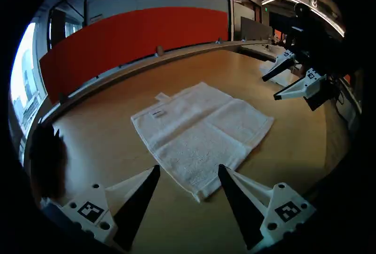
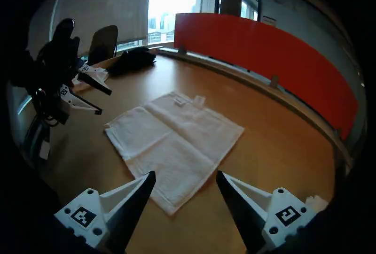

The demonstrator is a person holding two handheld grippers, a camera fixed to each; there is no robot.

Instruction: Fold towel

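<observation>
A white towel (image 1: 199,132) lies spread flat on the wooden table (image 1: 291,160), with a small tag at its far edge. My left gripper (image 1: 188,172) hovers open just above the towel's near corner, nothing between its fingers. In the left gripper view the right gripper (image 1: 270,87) hangs open above the table at the far right. From the right gripper view the same towel (image 2: 174,139) lies ahead, and my right gripper (image 2: 184,176) stands open over its near corner. The left gripper (image 2: 104,101) shows open at the far left there.
A red partition (image 1: 141,42) runs along the table's far edge. A dark bag (image 2: 134,59) and a chair (image 2: 102,42) sit at the far end near the windows. Another white cloth (image 1: 282,73) lies near the far right of the table.
</observation>
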